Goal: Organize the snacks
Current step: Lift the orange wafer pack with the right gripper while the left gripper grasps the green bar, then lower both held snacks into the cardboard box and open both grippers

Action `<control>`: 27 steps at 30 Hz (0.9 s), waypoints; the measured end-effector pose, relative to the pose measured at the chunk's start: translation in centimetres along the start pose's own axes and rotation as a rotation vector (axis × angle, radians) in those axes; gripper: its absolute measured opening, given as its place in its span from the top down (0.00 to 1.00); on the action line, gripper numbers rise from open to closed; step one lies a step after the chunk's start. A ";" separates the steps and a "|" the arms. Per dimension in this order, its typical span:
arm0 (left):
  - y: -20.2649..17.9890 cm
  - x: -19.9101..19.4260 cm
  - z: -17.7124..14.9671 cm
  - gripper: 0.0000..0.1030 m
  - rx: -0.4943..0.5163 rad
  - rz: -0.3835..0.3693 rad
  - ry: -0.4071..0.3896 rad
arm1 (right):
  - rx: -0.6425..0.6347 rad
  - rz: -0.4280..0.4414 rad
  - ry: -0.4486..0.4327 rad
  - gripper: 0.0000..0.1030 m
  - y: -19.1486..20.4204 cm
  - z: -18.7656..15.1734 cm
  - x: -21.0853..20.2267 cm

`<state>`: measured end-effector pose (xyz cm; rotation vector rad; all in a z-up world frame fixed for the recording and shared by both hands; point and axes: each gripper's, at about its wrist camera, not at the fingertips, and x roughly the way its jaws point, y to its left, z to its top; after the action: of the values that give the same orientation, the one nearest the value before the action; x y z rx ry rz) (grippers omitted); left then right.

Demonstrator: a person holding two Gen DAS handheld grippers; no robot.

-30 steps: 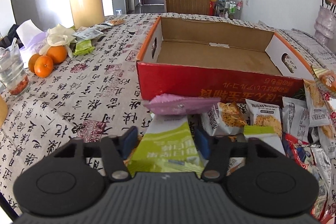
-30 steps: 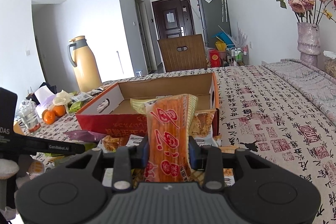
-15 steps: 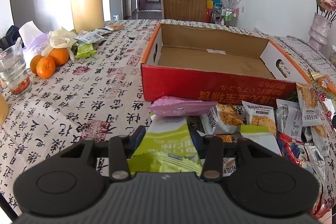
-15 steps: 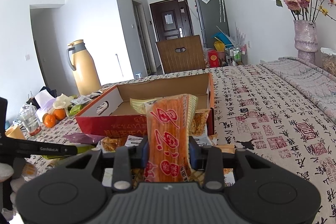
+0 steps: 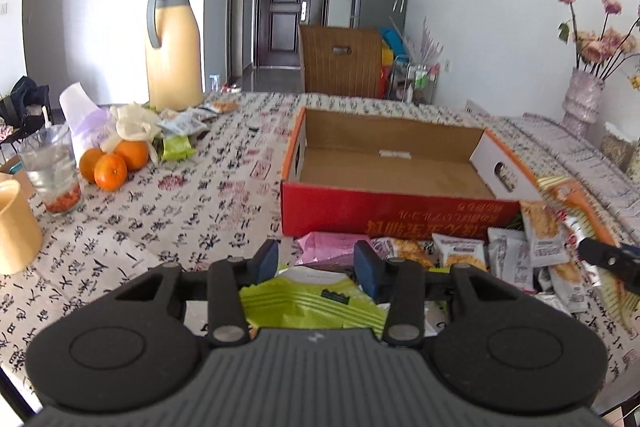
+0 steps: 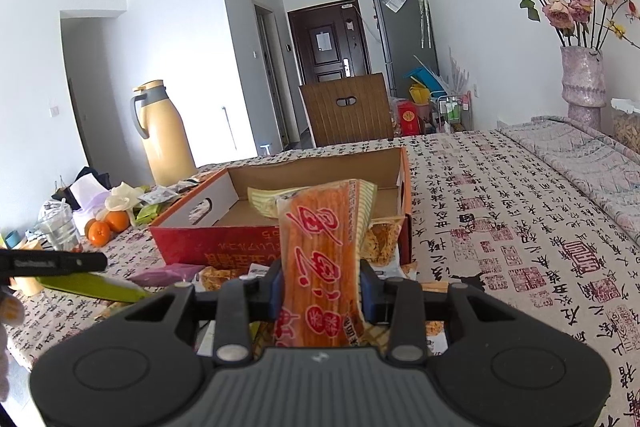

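Note:
In the left wrist view my left gripper point(image 5: 316, 261) is shut on a green snack packet point(image 5: 312, 297), held just above the table in front of the red cardboard box point(image 5: 392, 221). The box is empty inside. A pink packet point(image 5: 324, 243) and a pile of small snack bags point(image 5: 516, 255) lie along its front wall. My right gripper point(image 6: 322, 291) is shut on an upright orange snack packet point(image 6: 320, 251), in front of the box point(image 6: 224, 247). The right wrist view shows the green packet point(image 6: 92, 285) at the far left.
A tall yellow thermos point(image 5: 172, 47), oranges point(image 5: 112, 163), a glass point(image 5: 52, 171) and a yellow cup point(image 5: 16, 227) stand on the left of the patterned tablecloth. A vase of flowers point(image 5: 580, 103) is at the right. A wooden chair point(image 5: 340, 59) stands behind the table.
The left jaws closed onto the green packet, then lifted it off the table and tipped up toward the box. The right gripper kept still with the orange packet.

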<state>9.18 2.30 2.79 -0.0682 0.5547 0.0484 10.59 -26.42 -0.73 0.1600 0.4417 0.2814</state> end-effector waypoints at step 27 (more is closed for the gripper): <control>-3.1 0.7 9.0 0.58 -0.004 -0.066 -0.173 | -0.060 -0.042 -0.022 0.65 -0.1 7.1 4.4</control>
<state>14.66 -0.04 10.24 -0.0849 0.3790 -0.0093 17.57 -25.83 3.80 0.0955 0.4140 0.2511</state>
